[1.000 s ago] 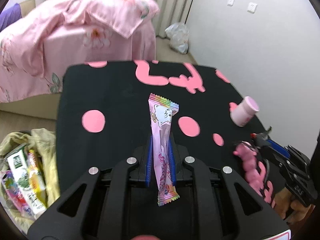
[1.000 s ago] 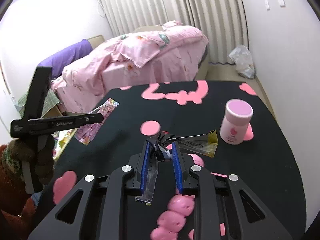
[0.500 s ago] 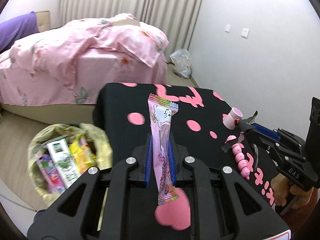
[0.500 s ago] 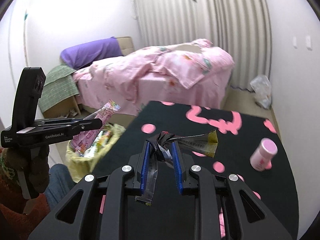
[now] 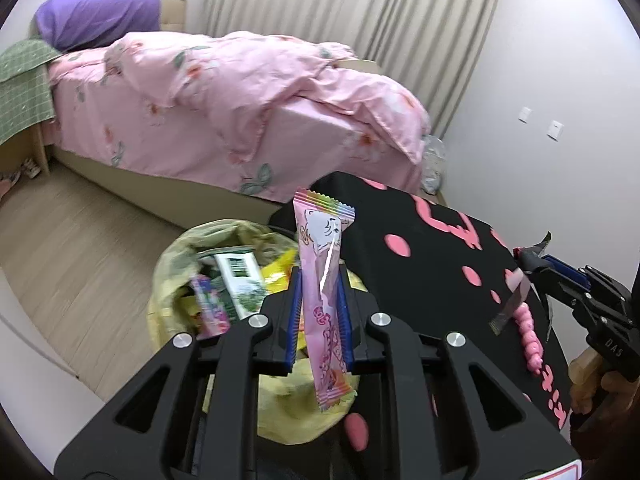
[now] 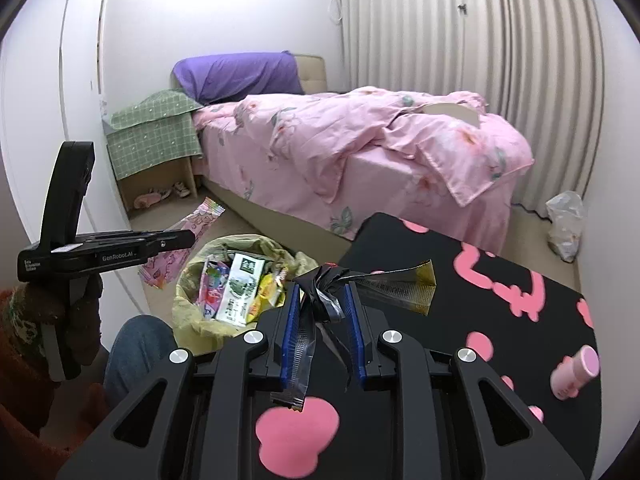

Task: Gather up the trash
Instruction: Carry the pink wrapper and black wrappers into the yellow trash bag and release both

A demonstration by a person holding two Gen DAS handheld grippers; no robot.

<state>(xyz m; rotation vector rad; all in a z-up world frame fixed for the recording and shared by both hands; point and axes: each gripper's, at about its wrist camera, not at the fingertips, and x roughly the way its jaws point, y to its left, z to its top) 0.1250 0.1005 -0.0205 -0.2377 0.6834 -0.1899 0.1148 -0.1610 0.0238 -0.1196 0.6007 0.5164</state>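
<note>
While our left gripper (image 5: 318,312) is clamped on a long pink wrapper (image 5: 323,276), the wrapper stands up tall over the trash bag (image 5: 172,264). It is thin, flat and shiny, with zigzag ends and a cartoon drawing near the top. Our right gripper (image 6: 322,320) is clamped on a crumpled wrapper (image 6: 384,284). That one is dark and silvery, twisted in the middle, with a flat gold-edged end that sticks out to the side and a clear strip hanging down.

We see the trash bag open on the floor, just beside the table's (image 6: 500,312) near left corner. It is soft, crinkly yellow plastic. Inside lie a green and white carton (image 6: 239,290), a yellow packet (image 6: 264,294) and a colourful wrapper (image 6: 210,288), all packed close.

Our table is black with smooth pink spots and shapes. A small pink bottle (image 6: 574,372) lies on its side near the right edge. Behind stands a bed (image 6: 360,144) with a rumpled pink flowery cover.
</note>
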